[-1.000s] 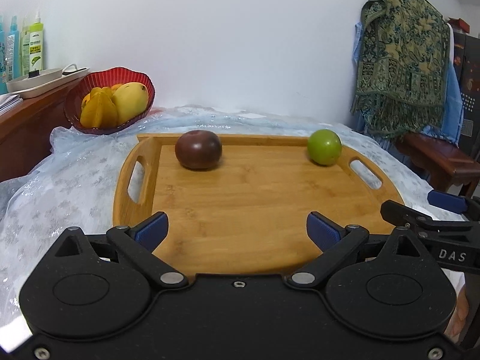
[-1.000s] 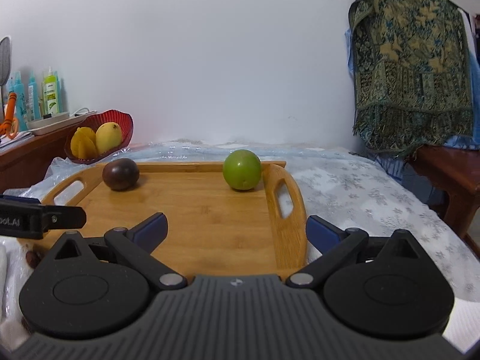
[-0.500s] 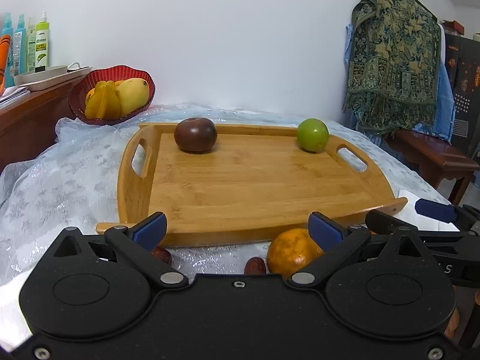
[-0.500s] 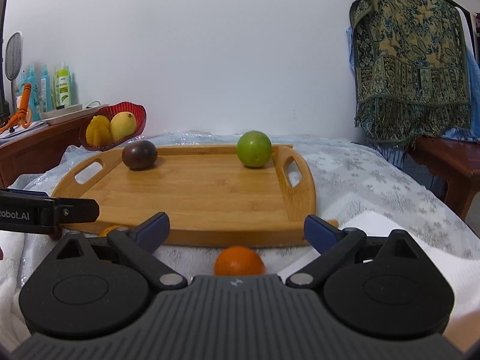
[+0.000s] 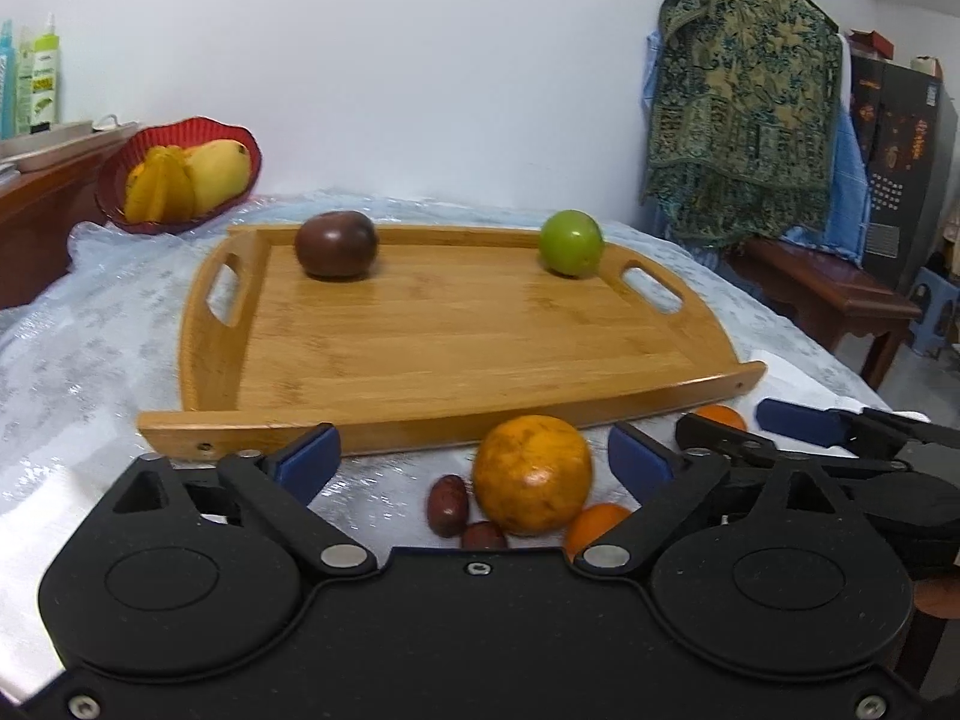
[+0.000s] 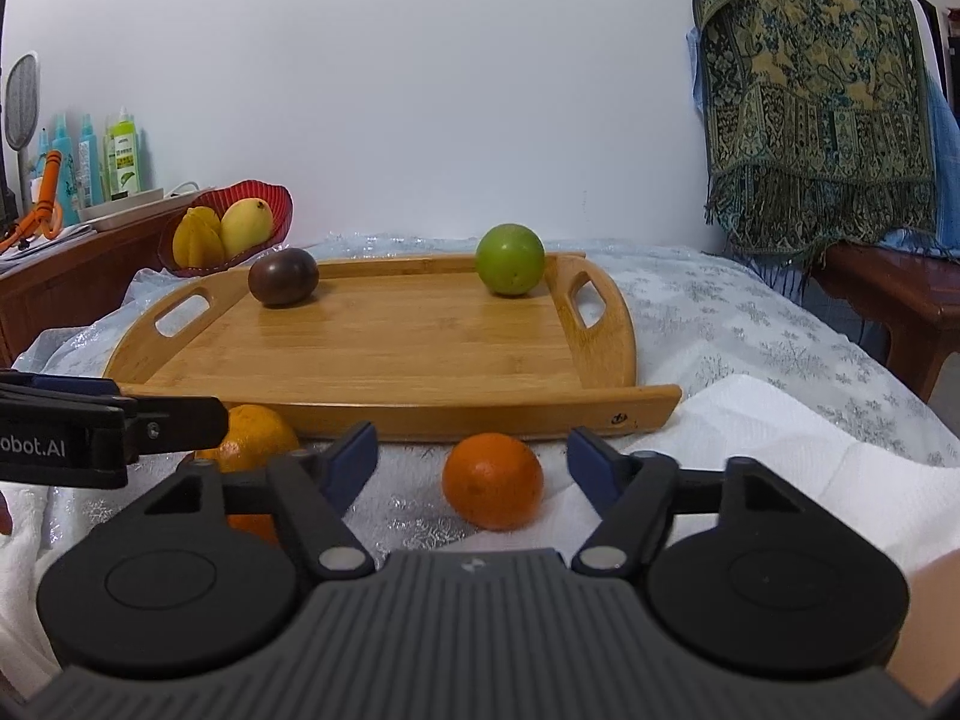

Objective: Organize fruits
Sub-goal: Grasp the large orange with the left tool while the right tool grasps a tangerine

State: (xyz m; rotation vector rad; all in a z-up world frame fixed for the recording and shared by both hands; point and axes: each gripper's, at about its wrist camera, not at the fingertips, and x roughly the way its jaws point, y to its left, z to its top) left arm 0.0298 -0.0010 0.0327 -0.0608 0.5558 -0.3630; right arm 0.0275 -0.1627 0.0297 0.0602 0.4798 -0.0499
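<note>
1. Both grippers have backed off from over the tray [image 5: 456, 330] and dropped toward the near edge of the surface [image 6: 750, 324]. A second ago each camera saw only the tray; now the loose fruit in front of it shows.

2. Left gripper [image 5: 474, 459]: jaws closing, with the big orange [image 5: 531, 474] sitting between them. Pads aren't touching it yet, there's a gap on both sides, so no grip so far.

3. Right gripper [image 6: 471, 459]: jaws closing faster, and the small orange [image 6: 493, 480] is right between them. Still clear daylight either side, so nothing grasped.

4. Other bits near the big orange: two dates [image 5: 447, 504] just left of it, and another orange one [image 5: 594, 528] tucked behind the left gripper body.

5. On the tray: dark fruit [image 5: 336, 243] at the back left, green fruit [image 5: 570, 242] at the back right, well apart. Rest of the tray is bare.

6. The red bowl [image 5: 120, 180] with yellow fruit sits off to the back left, beside the tray.

7. My read: this is a double pick starting, one orange per gripper, both probably headed for the tray. Round fruit on a slippery cloth could roll if a pad lands first on one side.
</note>
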